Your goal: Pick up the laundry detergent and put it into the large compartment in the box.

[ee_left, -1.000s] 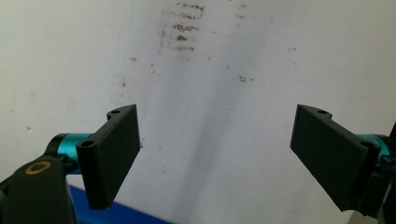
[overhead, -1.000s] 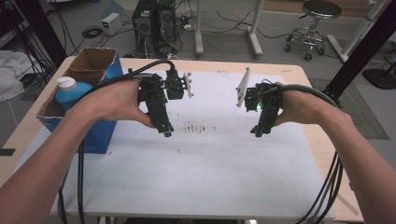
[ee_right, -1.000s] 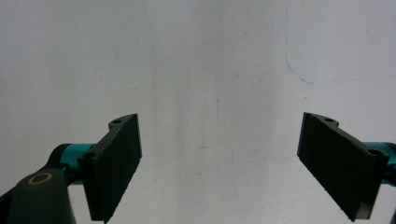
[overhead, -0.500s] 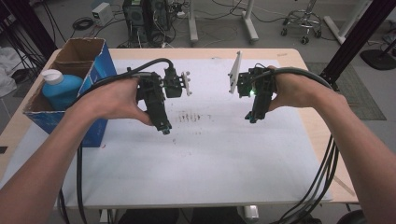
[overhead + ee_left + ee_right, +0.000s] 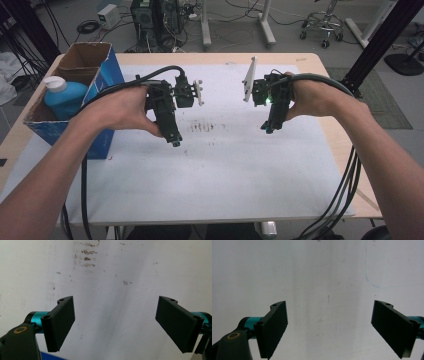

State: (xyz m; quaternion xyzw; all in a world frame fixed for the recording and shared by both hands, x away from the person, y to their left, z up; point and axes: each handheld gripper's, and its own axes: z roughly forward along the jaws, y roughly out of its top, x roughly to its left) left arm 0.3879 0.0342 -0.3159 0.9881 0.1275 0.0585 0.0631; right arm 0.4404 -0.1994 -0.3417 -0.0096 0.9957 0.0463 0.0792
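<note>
In the high view the person's left hand holds my left gripper (image 5: 174, 142) above the white table cover (image 5: 225, 165), pointing down. The right hand holds my right gripper (image 5: 268, 129) a little farther back, also aimed downward. In the left gripper view my left gripper (image 5: 116, 323) has its black jaws wide apart over the stained white surface, nothing between them. My right gripper (image 5: 329, 328) in the right gripper view is likewise open and empty over plain white cover.
A blue cardboard box (image 5: 107, 70) stands at the table's left, with a blue bottle with a white cap (image 5: 62, 95) inside. Dark smudges (image 5: 205, 126) mark the cover between the grippers. Cables (image 5: 345, 185) trail off the front edge. Chair and equipment stand beyond the table.
Both hands have drifted slightly toward the near side of the table; the camera framing has shifted a little. Both grippers stay open and empty.
</note>
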